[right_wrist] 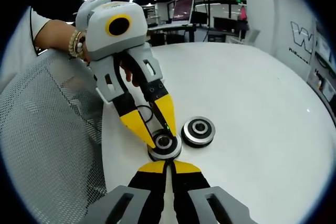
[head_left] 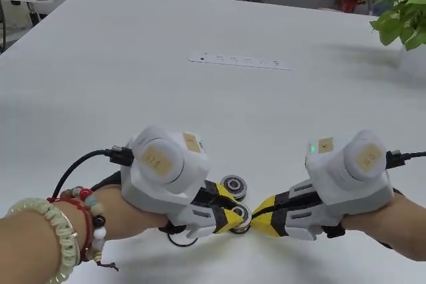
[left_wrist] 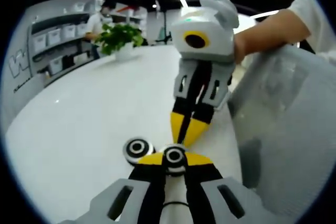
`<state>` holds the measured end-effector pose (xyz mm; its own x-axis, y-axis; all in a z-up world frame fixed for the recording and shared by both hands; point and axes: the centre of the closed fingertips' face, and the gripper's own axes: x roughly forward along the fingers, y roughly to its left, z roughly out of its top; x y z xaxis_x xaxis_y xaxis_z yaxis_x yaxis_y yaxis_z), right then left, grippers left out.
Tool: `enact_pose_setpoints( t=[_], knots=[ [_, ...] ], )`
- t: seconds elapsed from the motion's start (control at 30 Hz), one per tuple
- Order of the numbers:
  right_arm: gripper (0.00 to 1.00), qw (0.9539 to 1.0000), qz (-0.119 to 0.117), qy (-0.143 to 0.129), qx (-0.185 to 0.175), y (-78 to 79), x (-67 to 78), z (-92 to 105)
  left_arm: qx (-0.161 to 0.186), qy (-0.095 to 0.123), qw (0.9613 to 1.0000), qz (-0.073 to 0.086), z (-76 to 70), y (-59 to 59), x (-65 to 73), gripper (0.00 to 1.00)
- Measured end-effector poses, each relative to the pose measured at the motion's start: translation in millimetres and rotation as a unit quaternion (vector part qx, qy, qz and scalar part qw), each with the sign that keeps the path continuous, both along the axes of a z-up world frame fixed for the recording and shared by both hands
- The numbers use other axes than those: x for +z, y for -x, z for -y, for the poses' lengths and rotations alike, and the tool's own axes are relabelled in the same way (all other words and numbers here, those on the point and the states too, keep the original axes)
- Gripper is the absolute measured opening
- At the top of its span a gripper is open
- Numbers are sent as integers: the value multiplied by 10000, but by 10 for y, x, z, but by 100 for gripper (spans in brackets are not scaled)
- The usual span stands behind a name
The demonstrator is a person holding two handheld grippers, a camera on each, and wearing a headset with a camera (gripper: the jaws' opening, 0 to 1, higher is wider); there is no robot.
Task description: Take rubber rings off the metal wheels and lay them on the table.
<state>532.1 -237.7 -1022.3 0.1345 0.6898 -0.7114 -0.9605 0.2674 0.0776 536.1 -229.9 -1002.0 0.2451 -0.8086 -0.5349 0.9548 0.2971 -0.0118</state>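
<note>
Rubber ring (right_wrist: 155, 152), the dark band round the held wheel (right_wrist: 164, 144), is the part I am working on, close to the table's (head_left: 133, 64) near edge. The left gripper (right_wrist: 160, 131) is clenched on this wheel, one yellow tip on each side. The right gripper (left_wrist: 182, 136) has its jaws pressed together with the tips touching the wheel's rim. I cannot tell whether any rubber is pinched between them. A second wheel (right_wrist: 198, 131) lies flat just beside the held one, on the side away from that edge. A thin black loop (head_left: 181, 239) lies under the left gripper; it may be a ring already off, but I cannot be sure. I judge the main risks to be these. If the right tips hold too little rubber, a pull would let the band snap back into place. The wheel is round, smooth metal, so a sideways tug could twist it out of the left jaws. A freed wheel could strike its neighbour or roll off the near edge. Tips this close together could also collide and break either grip.
</note>
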Motion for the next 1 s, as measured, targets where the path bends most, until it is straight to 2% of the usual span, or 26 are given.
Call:
enact_pose_setpoints(
  t=[0.13,0.27,0.37,0.43,0.47,0.5,0.57,0.63,0.67,1.0],
  knots=[
    [0,10000,-16,23,-39,-2,1,1,5,-2,10000,2,0,0,-1,13],
    [0,9984,-377,-24,-427,-36,2,21,-4,-14,10000,18,-1,-1,-2,13],
    [0,9920,-865,-201,-899,-53,31,51,3,-36,10000,32,-2,0,-4,13],
    [0,9883,-1014,-385,-1072,-84,76,52,1,-43,10000,34,-2,2,-2,13],
    [0,9848,-1153,-484,-1202,-88,101,58,6,-41,10000,33,-3,2,-2,13],
    [0,9828,-1198,-643,-1253,-100,137,29,4,-36,10000,27,0,3,-2,13],
    [0,9834,-1203,-539,-1250,-87,130,28,2,-44,10000,29,0,5,-2,13],
    [0,9830,-1223,-561,-1249,-75,136,17,-24,-66,10000,31,-5,9,-2,13],
    [0,9810,-1316,-564,-1311,-59,142,2,-44,-88,9999,41,-7,12,-2,13],
    [0,9798,-1341,-602,-1357,-45,174,-62,-99,-161,9997,145,-25,2,0,13]
  ],
)
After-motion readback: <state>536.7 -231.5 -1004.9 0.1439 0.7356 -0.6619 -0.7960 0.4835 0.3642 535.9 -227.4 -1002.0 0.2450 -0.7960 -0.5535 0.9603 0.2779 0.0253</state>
